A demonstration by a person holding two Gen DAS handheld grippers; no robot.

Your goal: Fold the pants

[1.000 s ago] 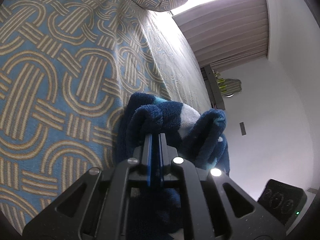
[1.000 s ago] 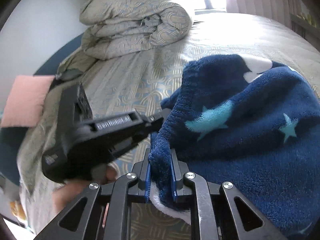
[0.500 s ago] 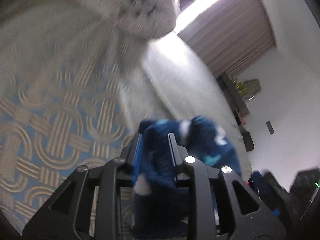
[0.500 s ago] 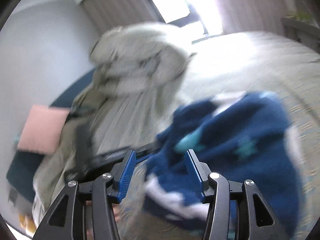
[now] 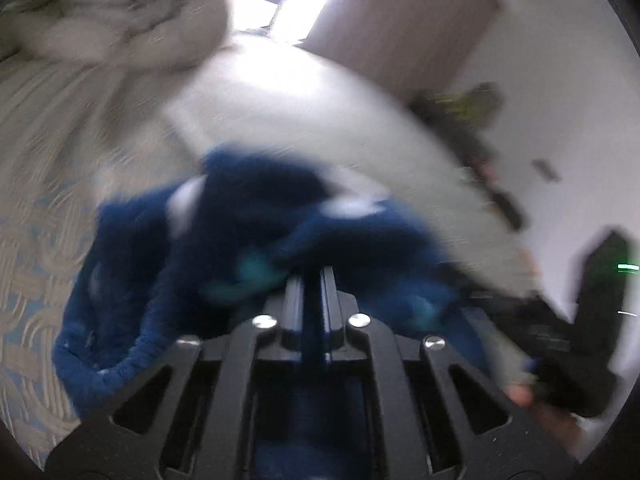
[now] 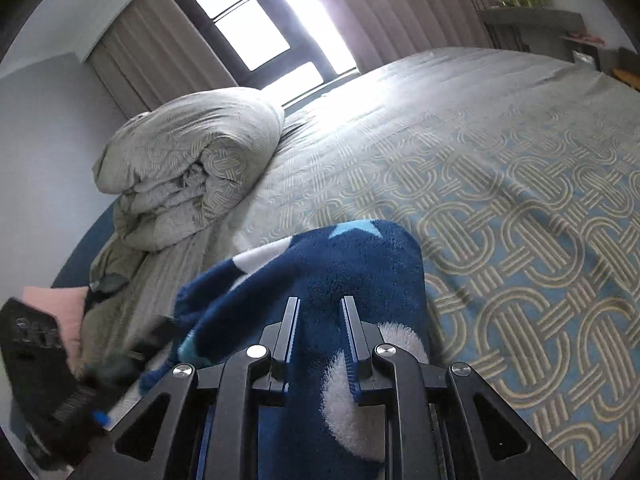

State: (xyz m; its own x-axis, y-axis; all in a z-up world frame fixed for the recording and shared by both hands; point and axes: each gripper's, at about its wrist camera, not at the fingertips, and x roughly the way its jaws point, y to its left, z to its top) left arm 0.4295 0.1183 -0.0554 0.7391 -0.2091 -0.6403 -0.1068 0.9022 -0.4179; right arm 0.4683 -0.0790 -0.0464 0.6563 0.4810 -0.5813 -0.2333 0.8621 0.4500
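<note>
The right gripper [image 6: 319, 312] has its two fingers pinching a thick bunch of the fleece pants [image 6: 344, 264], which hump up just ahead of its tips and hang back beneath it, over the patterned bedspread [image 6: 520, 216]. Off to its left, the left gripper [image 5: 311, 280] is pressed nearly together on a thinner bit of the same cloth, though that view is blurred. The pants seem strung sideways between the two tools, neither nearer; the rolled duvet [image 6: 188, 168] lies well beyond.
</note>
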